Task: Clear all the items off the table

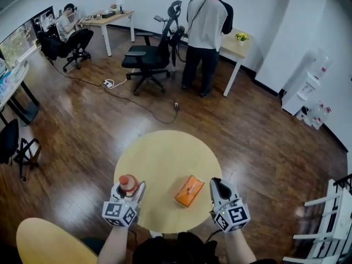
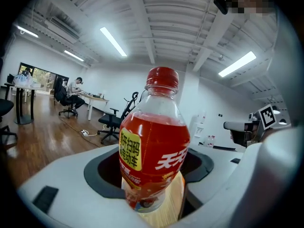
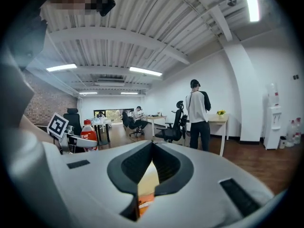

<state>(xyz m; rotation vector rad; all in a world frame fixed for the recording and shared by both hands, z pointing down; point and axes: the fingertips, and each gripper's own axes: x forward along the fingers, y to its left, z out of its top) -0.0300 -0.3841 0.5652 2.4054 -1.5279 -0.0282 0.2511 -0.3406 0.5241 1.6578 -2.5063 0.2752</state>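
A red drink bottle point(image 1: 127, 182) with a red cap stands upright at the near left edge of the round yellow table point(image 1: 165, 153). My left gripper point(image 1: 130, 188) is shut on it; in the left gripper view the bottle point(image 2: 154, 146) fills the space between the pads. An orange packet point(image 1: 189, 191) lies flat on the table right of centre. My right gripper point(image 1: 216, 183) hovers at the near right edge, just right of the packet, shut with nothing in it. In the right gripper view its tips point(image 3: 152, 145) meet, and a bit of the orange packet point(image 3: 146, 201) shows below them.
A second yellow tabletop point(image 1: 49, 241) lies at the near left. Wooden floor surrounds the table. A person point(image 1: 206, 32) stands at a desk at the back beside an office chair point(image 1: 148, 59), and a cable point(image 1: 143, 100) runs along the floor. A white rack point(image 1: 330, 224) stands right.
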